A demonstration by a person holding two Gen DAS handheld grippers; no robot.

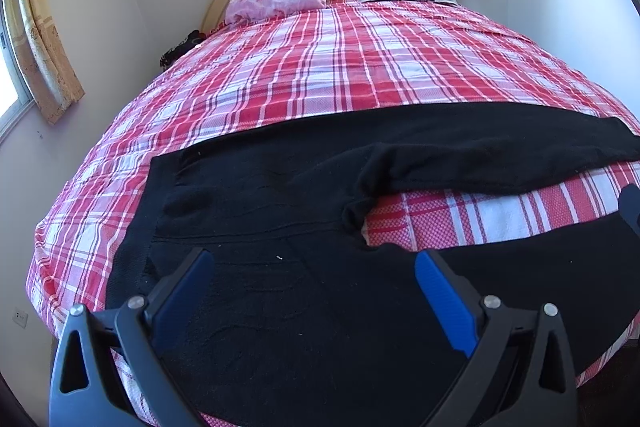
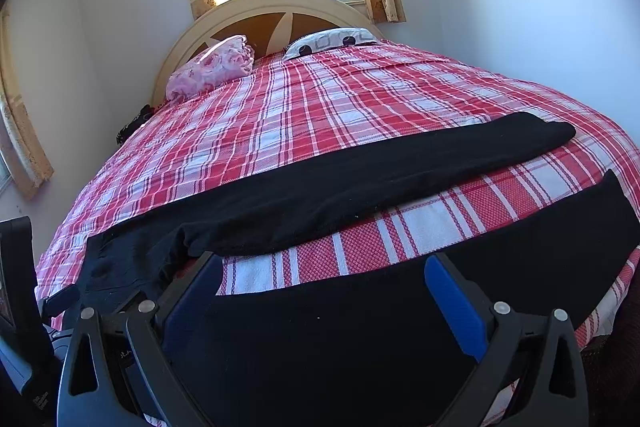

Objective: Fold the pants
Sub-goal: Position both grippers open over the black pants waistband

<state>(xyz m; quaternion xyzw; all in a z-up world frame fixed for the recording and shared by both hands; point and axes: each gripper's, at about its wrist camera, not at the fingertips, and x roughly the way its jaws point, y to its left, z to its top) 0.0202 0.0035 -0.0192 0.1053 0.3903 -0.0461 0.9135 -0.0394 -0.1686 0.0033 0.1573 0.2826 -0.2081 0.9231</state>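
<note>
**Two spread grippers over black pants at the bed's near edge**

The black pants (image 1: 280, 195) lie flat along the near edge of the plaid bed (image 1: 340, 67), legs parted in a V toward the right edge. The left gripper (image 1: 314, 267) hangs wide apart above the waist end; the right gripper (image 2: 324, 267) is equally splayed above the nearer leg (image 2: 360, 327). Neither pinches any fabric.

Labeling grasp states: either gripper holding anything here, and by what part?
Nothing held. Left gripper and right gripper are both open above the black knit pants, spread flat on the red plaid bedsheet.
</note>
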